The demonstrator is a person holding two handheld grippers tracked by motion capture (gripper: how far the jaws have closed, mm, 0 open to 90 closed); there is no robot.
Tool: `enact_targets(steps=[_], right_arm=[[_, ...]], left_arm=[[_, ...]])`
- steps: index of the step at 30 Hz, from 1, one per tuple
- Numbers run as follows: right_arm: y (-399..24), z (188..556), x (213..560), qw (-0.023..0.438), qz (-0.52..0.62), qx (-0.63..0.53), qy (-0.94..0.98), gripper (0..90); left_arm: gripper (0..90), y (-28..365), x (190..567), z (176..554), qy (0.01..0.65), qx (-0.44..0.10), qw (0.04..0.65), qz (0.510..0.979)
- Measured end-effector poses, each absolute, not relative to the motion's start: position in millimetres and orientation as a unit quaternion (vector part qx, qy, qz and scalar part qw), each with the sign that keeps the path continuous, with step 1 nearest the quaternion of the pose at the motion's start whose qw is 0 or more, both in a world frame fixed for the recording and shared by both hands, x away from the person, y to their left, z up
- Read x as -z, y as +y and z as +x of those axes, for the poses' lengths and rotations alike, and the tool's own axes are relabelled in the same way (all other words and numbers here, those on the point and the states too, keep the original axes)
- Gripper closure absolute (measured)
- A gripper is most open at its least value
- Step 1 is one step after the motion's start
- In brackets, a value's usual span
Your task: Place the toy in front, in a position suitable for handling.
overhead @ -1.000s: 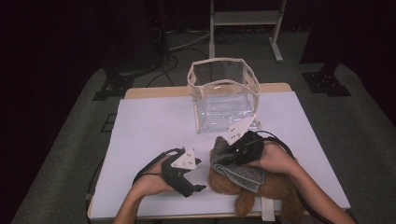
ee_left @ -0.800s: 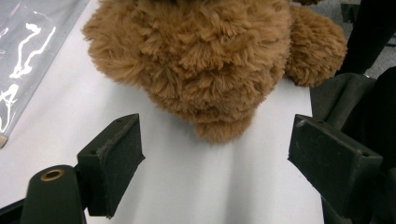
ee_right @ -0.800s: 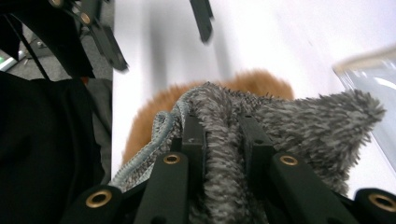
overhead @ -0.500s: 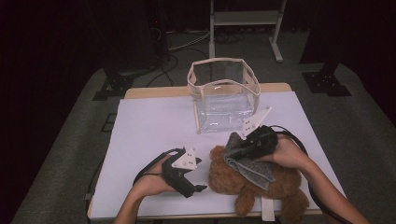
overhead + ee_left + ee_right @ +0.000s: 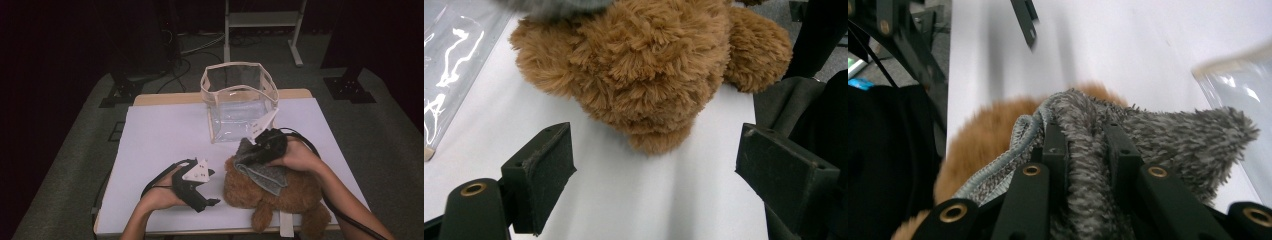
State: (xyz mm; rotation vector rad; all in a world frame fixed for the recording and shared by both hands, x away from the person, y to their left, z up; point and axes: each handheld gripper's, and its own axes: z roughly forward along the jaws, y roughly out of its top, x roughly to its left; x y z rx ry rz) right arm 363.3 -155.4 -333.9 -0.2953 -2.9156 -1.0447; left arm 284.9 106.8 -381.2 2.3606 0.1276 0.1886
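Nearest the person: teddy bear, brown plush, lying at the near right edge of the white table, legs hanging toward the table's near edge, head end toward the left gripper. Long axis runs roughly from near right to centre.

Left gripper rests on the table just left of the bear, jaws pointing right at it. In the left gripper view the jaws stand wide apart with bare table between them; the bear sits just ahead, not touched. Jaws have just been opening a little, nothing between them. Left hand low, forearm in from the bottom edge, wrist flat.

Right gripper is above the bear's upper body, jaws clamped on a grey knit cloth, looks like a small fuzzy garment or hat, draped over the bear. The right gripper view shows both jaws pinching a fold of the grey cloth, with brown fur under it. Right hand arched over the bear, gripper pointing away from the person toward the bag.

Farther: clear plastic bag with beige trim, standing open at mid-table just beyond the right gripper.

Key relation: the cloth lies on the bear right under the right gripper, which already has it; the left gripper is nearer the bear's head and free to steady it.
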Motion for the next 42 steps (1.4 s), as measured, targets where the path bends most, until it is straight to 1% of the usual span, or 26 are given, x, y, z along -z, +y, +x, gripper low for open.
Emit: enact_targets(steps=[4, 6, 9, 15, 18, 21, 27, 29, 31, 37, 39, 42], right_arm=[[-185.9, 359.5, 336.8, 0.009, -0.118, 0.338, -0.934, 74.6], [-190.1, 358.1, 337.8, 0.008, -0.12, 0.343, -0.932, 74.6], [-182.5, 358.1, 337.7, 0.01, -0.113, 0.344, -0.932, 74.6], [-147.0, 362.5, 335.4, 0.014, -0.081, 0.343, -0.936, 74.5], [-135.8, 361.6, 336.7, 0.015, -0.067, 0.338, -0.939, 74.4], [-142.8, 359.2, 335.3, 0.013, -0.07, 0.337, -0.939, 74.4], [-180.3, 351.9, 334.8, 0.005, -0.097, 0.336, -0.937, 74.4], [-185.4, 349.8, 336.7, 0.007, -0.1, 0.347, -0.933, 74.4], [-180.9, 346.9, 339.0, 0.011, -0.093, 0.354, -0.931, 74.4], [-150.0, 334.0, 340.0, 0.013, -0.049, 0.35, -0.935, 74.4], [-147.8, 330.0, 339.3, 0.006, -0.042, 0.343, -0.938, 74.3], [-155.4, 328.0, 338.3, 0.002, -0.05, 0.346, -0.937, 74.2]], left_arm=[[14.1, 105.9, 382.6, 285.0, 0.056, -0.071, 0.376, 0.922], [14.1, 105.8, 383.0, 285.9, 0.055, -0.072, 0.373, 0.923], [14.1, 104.6, 383.6, 285.0, 0.058, -0.07, 0.377, 0.922], [14.0, 105.9, 383.7, 285.3, 0.054, -0.069, 0.375, 0.923], [14.0, 105.9, 384.4, 284.5, 0.052, -0.066, 0.373, 0.924], [14.0, 105.4, 385.0, 283.8, 0.051, -0.066, 0.37, 0.925], [14.0, 105.0, 383.8, 283.9, 0.051, -0.068, 0.37, 0.925], [14.0, 104.2, 384.1, 284.2, 0.052, -0.067, 0.371, 0.925], [14.0, 103.2, 384.2, 284.0, 0.051, -0.065, 0.372, 0.924], [14.0, 99.1, 383.7, 282.9, 0.046, -0.062, 0.381, 0.921], [14.1, 94.8, 383.3, 282.2, 0.041, -0.061, 0.383, 0.921], [14.2, 84.2, 381.8, 282.1, 0.035, -0.065, 0.383, 0.921]])
